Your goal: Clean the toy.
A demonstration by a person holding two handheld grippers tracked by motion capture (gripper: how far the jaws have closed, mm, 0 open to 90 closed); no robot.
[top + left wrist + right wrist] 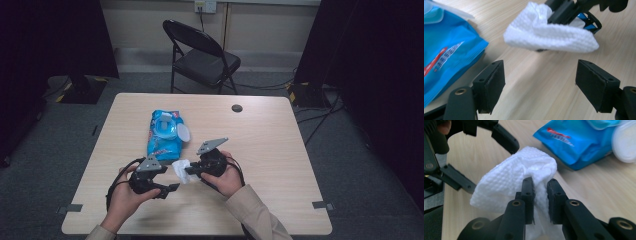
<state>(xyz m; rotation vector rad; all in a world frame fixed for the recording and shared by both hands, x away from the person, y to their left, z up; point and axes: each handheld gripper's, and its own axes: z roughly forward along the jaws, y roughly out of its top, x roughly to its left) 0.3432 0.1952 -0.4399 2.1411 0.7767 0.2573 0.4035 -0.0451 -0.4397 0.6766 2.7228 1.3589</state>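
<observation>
Nearest the lens in the left gripper view, the left gripper (540, 83) stands released, its two black pads (495, 85) wide apart over bare wood with nothing between them. Just beyond it hangs the white wipe (554, 37), pinched by the right gripper (540, 195), whose jaws are clenched on a bunched fold near one edge of the sheet. In the high view the wipe (181, 169) sits between the two grippers, above the near half of the table (280, 150) and just beside the blue wipe pack (164, 135), whose flip lid (183, 132) stands open. The sheet looks very light, soft and limp: it droops and crumples around the grip, so it should drape rather than hold a shape, and it may tear if pulled hard. The free, loosely hanging corner away from the right jaws looks like the best place for the left gripper to take hold, pinching firmly through a doubled layer
</observation>
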